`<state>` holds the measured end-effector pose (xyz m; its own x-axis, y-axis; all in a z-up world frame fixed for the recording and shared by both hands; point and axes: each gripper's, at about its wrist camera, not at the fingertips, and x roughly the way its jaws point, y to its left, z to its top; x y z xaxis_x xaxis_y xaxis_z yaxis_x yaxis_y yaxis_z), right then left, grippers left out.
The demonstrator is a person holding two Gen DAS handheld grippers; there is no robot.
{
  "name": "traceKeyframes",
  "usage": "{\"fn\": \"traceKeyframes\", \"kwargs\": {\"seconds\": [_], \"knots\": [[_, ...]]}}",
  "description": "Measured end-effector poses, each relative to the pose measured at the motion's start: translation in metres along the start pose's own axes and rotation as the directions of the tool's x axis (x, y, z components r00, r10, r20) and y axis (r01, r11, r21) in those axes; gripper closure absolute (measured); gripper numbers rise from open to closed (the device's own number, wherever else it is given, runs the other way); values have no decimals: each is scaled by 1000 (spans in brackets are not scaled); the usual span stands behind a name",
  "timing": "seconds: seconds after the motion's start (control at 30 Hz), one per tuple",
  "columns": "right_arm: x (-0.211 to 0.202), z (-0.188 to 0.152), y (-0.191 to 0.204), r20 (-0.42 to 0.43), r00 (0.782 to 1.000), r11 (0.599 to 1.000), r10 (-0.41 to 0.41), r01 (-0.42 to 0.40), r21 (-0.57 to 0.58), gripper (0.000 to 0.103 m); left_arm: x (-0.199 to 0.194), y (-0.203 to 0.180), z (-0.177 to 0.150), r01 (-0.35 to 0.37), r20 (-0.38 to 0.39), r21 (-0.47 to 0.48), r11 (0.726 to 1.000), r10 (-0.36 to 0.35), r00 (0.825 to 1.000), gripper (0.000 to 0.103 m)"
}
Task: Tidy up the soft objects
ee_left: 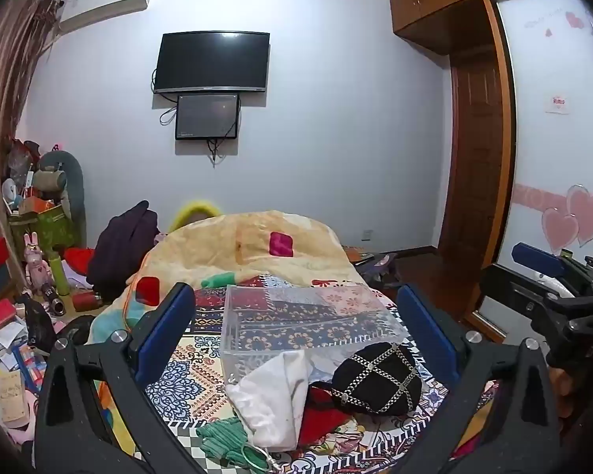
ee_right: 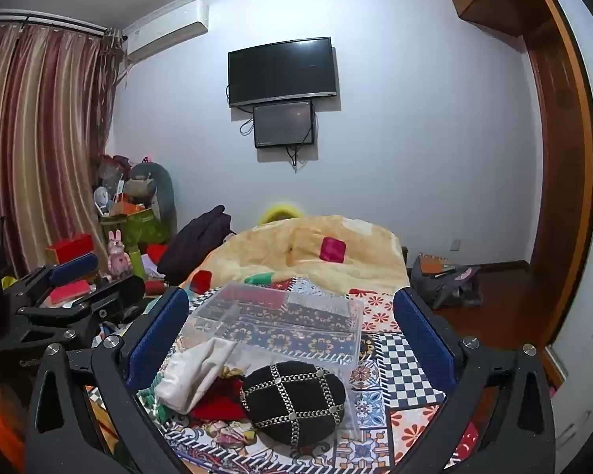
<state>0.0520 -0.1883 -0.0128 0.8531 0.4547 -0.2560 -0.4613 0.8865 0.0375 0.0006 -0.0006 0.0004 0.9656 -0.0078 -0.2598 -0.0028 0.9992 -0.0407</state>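
Observation:
A clear plastic box [ee_left: 296, 316] [ee_right: 280, 320] stands on the patterned bedspread. In front of it lie a black hat with silver chains [ee_left: 377, 379] [ee_right: 294, 401], a white cloth [ee_left: 272, 399] [ee_right: 195, 371], a red cloth [ee_left: 322, 418] [ee_right: 221, 399] and a green knitted item [ee_left: 221, 436]. My left gripper [ee_left: 296, 316] is open and empty above the pile. My right gripper [ee_right: 290, 320] is open and empty, also above the pile. The right gripper shows at the right edge of the left wrist view [ee_left: 549, 276]; the left gripper shows at the left edge of the right wrist view [ee_right: 71, 276].
A crumpled yellow quilt [ee_left: 257, 245] [ee_right: 316, 252] fills the far half of the bed. A dark garment [ee_left: 126, 245] lies at its left. Cluttered boxes and toys [ee_left: 31, 237] stand at the left wall. A bag [ee_right: 442, 276] lies on the floor right.

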Motion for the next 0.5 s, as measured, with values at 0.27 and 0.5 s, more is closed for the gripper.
{"fn": "traceKeyframes", "kwargs": {"seconds": [0.27,0.5], "knots": [[1,-1,-4,4,1000,1000,6,-6,16,0,-6,-4,1,7,15,20,1000,-7,1000,0],[0,-3,-9,14,1000,999,17,-17,34,0,-6,-3,0,11,19,14,1000,-11,1000,0]]}}
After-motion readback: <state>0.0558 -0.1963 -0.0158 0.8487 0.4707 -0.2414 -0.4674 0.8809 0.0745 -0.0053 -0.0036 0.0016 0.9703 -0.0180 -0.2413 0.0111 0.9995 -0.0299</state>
